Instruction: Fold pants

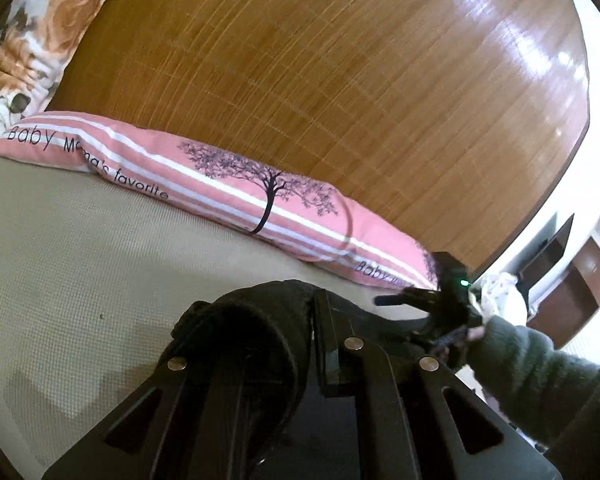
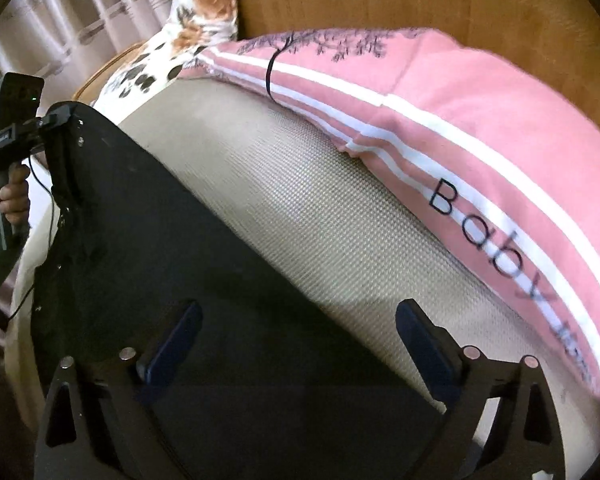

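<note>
Black pants (image 2: pixel 160 248) lie stretched over the beige bed mat (image 2: pixel 300 208), from the lower middle up to the left. My left gripper (image 1: pixel 300 320) is shut on a bunched edge of the pants (image 1: pixel 252 328); it also shows in the right wrist view (image 2: pixel 60 128), holding the pants' far end. My right gripper (image 2: pixel 300 340) is open, its fingers (image 2: pixel 424 344) spread over the near edge of the pants without gripping. It also shows in the left wrist view (image 1: pixel 428 300), beyond the cloth to the right.
A pink striped pillow (image 1: pixel 228 184) lies along the wooden headboard (image 1: pixel 340 60). A floral pillow (image 1: pixel 40 40) sits at the far left. Curtains (image 2: pixel 80 12) hang beyond the bed. The beige mat (image 1: pixel 80 260) spreads left of the pants.
</note>
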The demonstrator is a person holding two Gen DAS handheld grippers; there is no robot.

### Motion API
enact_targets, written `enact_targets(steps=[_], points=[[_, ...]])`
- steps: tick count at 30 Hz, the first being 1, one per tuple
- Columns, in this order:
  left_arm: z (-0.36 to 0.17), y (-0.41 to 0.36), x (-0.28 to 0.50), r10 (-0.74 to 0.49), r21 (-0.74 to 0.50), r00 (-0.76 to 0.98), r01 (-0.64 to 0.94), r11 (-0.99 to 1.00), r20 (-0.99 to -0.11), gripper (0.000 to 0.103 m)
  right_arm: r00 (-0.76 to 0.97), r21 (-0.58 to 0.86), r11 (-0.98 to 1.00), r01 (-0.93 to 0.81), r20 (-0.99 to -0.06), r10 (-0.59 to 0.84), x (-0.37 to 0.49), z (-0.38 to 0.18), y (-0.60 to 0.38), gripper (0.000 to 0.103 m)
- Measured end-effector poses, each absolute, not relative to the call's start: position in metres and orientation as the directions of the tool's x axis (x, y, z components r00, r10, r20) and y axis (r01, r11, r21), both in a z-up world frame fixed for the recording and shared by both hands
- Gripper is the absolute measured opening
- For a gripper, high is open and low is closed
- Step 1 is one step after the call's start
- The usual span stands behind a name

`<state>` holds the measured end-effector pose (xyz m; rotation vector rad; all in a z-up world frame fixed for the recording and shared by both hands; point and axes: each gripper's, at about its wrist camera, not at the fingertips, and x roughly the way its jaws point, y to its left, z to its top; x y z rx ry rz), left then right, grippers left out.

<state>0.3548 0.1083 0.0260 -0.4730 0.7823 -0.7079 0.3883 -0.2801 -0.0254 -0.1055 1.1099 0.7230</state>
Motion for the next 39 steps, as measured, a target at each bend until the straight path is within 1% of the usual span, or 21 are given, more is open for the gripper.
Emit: enact_targets(steps=[1,2,4,7,11,12,13,14,15,18,19,20,21,22,25,27,31,39], points=[[0.026,0.108,0.354,-0.723,-0.622,0.505,0.392,0.678,-0.47,0.01,0.232,0.279,0.762,-0.584,-0.842,0.487,0.392,-0.027,-0.28,0.088],[0.028,0.11,0.352,-0.724,-0.623,0.507,0.391,0.677,-0.468,0.01,0.208,0.302,0.749,-0.59,-0.839,0.503,0.397,-0.031,-0.282,0.086],[0.029,0.109,0.351,-0.718,-0.617,0.511,0.39,0.684,-0.473,0.01,0.149,0.361,0.719,-0.594,-0.829,0.539,0.408,-0.038,-0.286,0.079],[0.03,0.11,0.351,-0.709,-0.612,0.515,0.381,0.693,-0.482,0.01,0.072,0.432,0.668,-0.606,-0.807,0.587,0.413,-0.045,-0.287,0.074],[0.028,0.111,0.352,-0.694,-0.605,0.521,0.365,0.707,-0.497,0.01,0.016,0.439,0.632,-0.638,-0.814,0.581,0.408,-0.054,-0.289,0.068],[0.027,0.111,0.352,-0.692,-0.604,0.521,0.363,0.71,-0.5,0.01,0.014,0.439,0.629,-0.641,-0.814,0.581,0.408,-0.054,-0.289,0.062],[0.026,0.111,0.353,-0.687,-0.601,0.522,0.358,0.714,-0.505,0.01,0.011,0.441,0.626,-0.644,-0.812,0.584,0.406,-0.053,-0.291,0.054],[0.026,0.111,0.354,-0.684,-0.599,0.524,0.355,0.717,-0.508,0.01,0.007,0.441,0.624,-0.645,-0.813,0.582,0.405,-0.054,-0.292,0.05],[0.025,0.11,0.354,-0.68,-0.597,0.525,0.351,0.721,-0.512,0.01,0.009,0.43,0.628,-0.648,-0.821,0.571,0.403,-0.054,-0.294,0.043],[0.021,0.109,0.357,-0.668,-0.586,0.526,0.344,0.734,-0.527,0.01,0.037,0.402,0.652,-0.643,-0.834,0.55,0.397,-0.054,-0.303,0.034],[0.021,0.108,0.358,-0.665,-0.583,0.527,0.342,0.737,-0.53,0.01,0.05,0.388,0.661,-0.642,-0.84,0.541,0.394,-0.053,-0.308,0.027],[0.02,0.108,0.36,-0.66,-0.58,0.527,0.339,0.741,-0.536,0.01,0.069,0.365,0.672,-0.644,-0.848,0.526,0.391,-0.052,-0.31,0.023],[0.018,0.107,0.361,-0.654,-0.574,0.527,0.336,0.747,-0.543,0.01,0.086,0.345,0.683,-0.644,-0.854,0.512,0.388,-0.051,-0.31,0.016],[0.017,0.107,0.362,-0.648,-0.567,0.529,0.335,0.752,-0.548,0.01,0.105,0.324,0.697,-0.64,-0.862,0.496,0.385,-0.05,-0.309,0.012],[0.014,0.104,0.364,-0.623,-0.543,0.541,0.325,0.774,-0.565,0.01,0.172,0.242,0.73,-0.639,-0.88,0.442,0.374,-0.041,-0.306,0.009],[0.014,0.103,0.363,-0.605,-0.52,0.55,0.324,0.79,-0.576,0.01,0.232,0.174,0.761,-0.625,-0.889,0.394,0.362,-0.032,-0.301,0.008],[0.024,0.104,0.351,-0.602,-0.502,0.563,0.344,0.794,-0.566,0.01,0.327,0.074,0.803,-0.591,-0.888,0.323,0.339,-0.006,-0.298,0.008],[0.061,0.112,0.299,-0.65,-0.484,0.563,0.437,0.758,-0.51,0.01,0.454,0.01,0.871,-0.491,-0.851,0.265,0.264,0.057,-0.306,0.007]])
